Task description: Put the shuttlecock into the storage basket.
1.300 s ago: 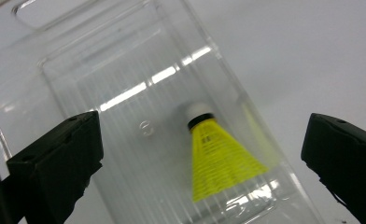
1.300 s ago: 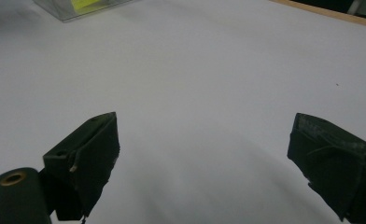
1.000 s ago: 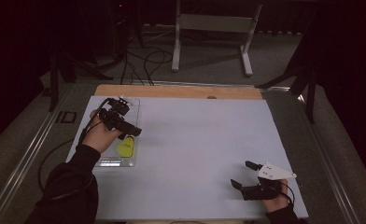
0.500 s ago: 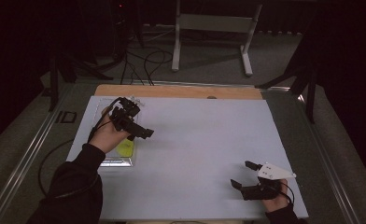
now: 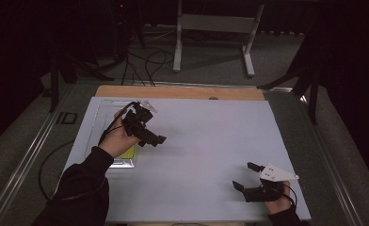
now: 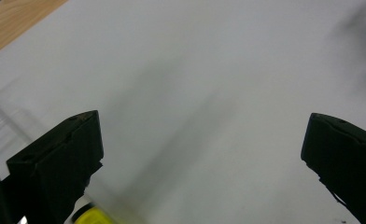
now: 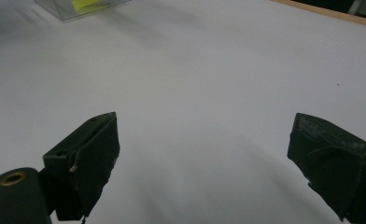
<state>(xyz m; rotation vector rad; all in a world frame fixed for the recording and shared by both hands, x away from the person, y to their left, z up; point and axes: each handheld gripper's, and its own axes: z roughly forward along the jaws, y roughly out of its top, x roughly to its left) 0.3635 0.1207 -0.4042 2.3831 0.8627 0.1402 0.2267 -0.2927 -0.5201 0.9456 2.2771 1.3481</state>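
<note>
Left gripper [image 5: 158, 139] held up over the white table sheet [image 5: 206, 141], just right of the clear tray [image 5: 94, 123], jaws spread wide with nothing between. Yellow object [image 5: 127, 153] lying in the tray's near corner, partly hidden under the left hand [image 5: 117, 140]; too small to name more closely. Same yellow patch [image 6: 91, 216] peeking beside 1 jaw in the left gripper view. Right gripper [image 5: 246, 176] low at the sheet's near right corner, well apart from the tray, its 2 jaws also wide apart and empty. Tray and yellow object [image 7: 85, 4] far off in the right gripper view.
</note>
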